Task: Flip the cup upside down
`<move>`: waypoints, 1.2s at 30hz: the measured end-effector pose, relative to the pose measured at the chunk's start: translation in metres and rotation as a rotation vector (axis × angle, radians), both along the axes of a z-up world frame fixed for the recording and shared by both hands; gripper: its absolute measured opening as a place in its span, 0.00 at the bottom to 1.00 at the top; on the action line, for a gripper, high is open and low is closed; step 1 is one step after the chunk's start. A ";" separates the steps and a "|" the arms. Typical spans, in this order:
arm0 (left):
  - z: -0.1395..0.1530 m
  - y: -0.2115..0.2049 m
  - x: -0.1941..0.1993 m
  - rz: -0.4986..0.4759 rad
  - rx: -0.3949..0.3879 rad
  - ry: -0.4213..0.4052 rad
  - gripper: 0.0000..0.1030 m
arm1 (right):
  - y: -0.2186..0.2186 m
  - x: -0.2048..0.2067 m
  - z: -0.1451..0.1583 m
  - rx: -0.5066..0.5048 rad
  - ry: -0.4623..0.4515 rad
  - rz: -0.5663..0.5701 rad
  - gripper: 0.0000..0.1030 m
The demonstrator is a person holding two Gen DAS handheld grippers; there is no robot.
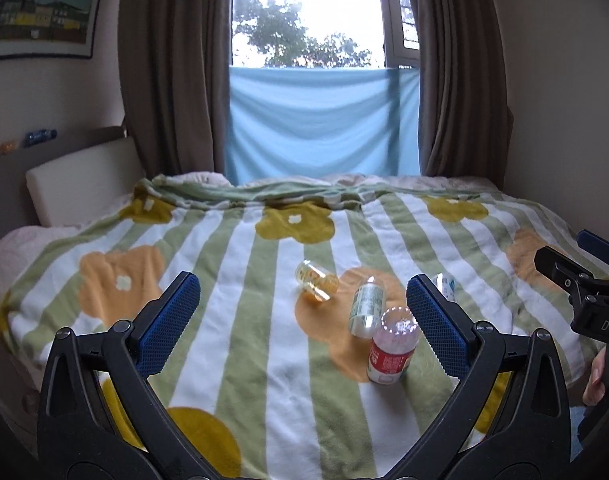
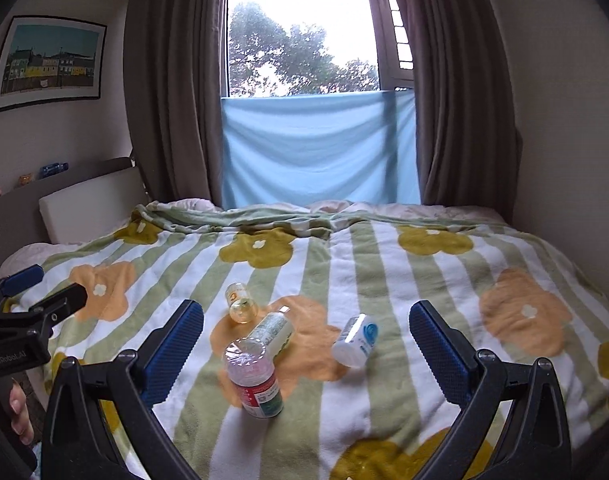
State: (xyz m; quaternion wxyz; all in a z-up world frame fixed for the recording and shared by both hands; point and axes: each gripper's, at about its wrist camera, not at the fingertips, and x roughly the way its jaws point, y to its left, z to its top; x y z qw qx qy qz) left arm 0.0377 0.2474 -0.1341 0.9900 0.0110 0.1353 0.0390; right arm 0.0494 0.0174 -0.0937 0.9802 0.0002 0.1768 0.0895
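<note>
Both grippers — left gripper [image 1: 300, 316] and right gripper [image 2: 306, 340] — hover spread wide and empty above the bed [image 2: 384, 264]; just beyond the red-labelled bottle [image 2: 255, 384] lie three more bottles.

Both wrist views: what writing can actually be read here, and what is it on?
"GenRoboLAI", roughly as it reads, on the left gripper body.
"DAS", cut off by the frame edge, on the right gripper body.
Red-label bottle: print too small to read.
Green-label bottle: unreadable.
Blue-and-white bottle: unreadable.
Yellow bottle: unreadable.
Framed picture: no legible text.
</note>
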 end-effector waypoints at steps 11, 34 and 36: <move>0.009 -0.015 -0.028 0.004 0.000 -0.121 1.00 | -0.009 -0.036 0.021 -0.080 -0.119 -0.141 1.00; 0.004 -0.017 -0.033 0.020 0.004 -0.145 1.00 | -0.007 -0.034 0.023 -0.050 -0.128 -0.121 1.00; 0.004 -0.017 -0.033 0.021 0.005 -0.144 1.00 | -0.007 -0.034 0.023 -0.048 -0.127 -0.119 1.00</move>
